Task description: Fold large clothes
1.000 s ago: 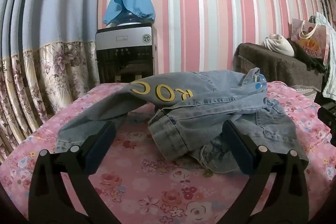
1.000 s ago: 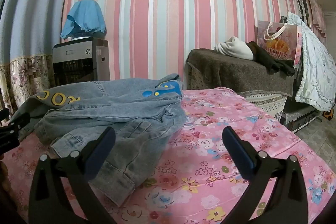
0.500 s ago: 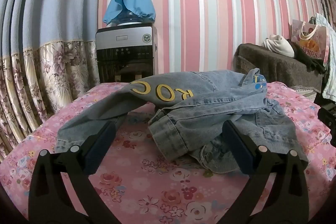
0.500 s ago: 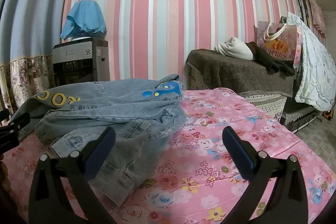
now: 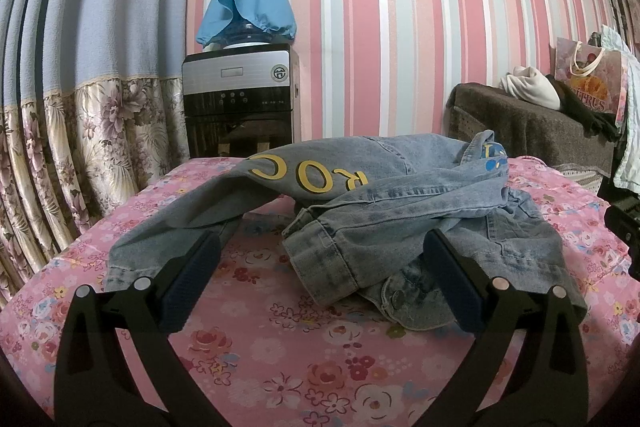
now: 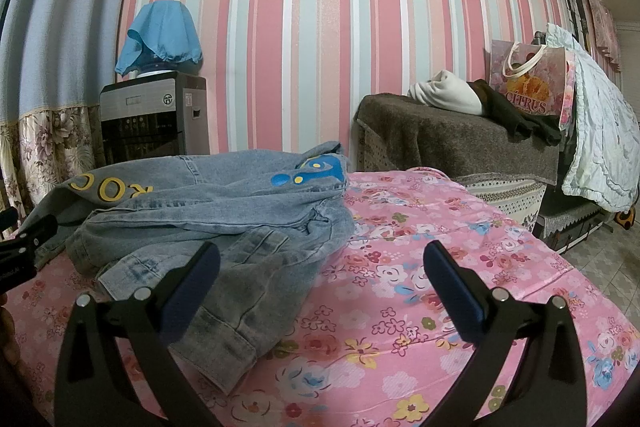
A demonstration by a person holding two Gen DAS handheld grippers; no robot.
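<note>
Nothing has moved vs. 1 s ago: both views match the earlier ones, jacket lies in the same heap, both grippers sit where they were.

Left gripper [image 5: 320, 279]: jaws wide, nothing between them, held low over the pink floral sheet [image 5: 280, 347]. Right gripper [image 6: 320, 283]: also wide and empty, w/ its left finger [image 6: 192, 283] in front of a denim edge, contact can't be told.

Jacket [image 5: 400, 211] = crumpled denim, unfolded, lying on the sheet toward the far side, in front of the water dispenser [image 5: 240, 99]. One sleeve w/ yellow letters runs out to the left and ends in a cuff [image 5: 128, 267] near the left gripper's left finger. A second cuff [image 5: 320, 267] sits almost dead centre between the left jaws, just ahead of them. Long axis of the heap runs left–right across both views.

Key relation: from the left gripper the jacket is straight ahead; from the right gripper it lies ahead and to the left, w/ bare sheet in front of the right finger. So the left is better lined up on the centre cuff; the right is nearer the hem [image 6: 216, 343] on its left side. Judgement: task barely begun, jacket prob. needs spreading flat first.
</note>
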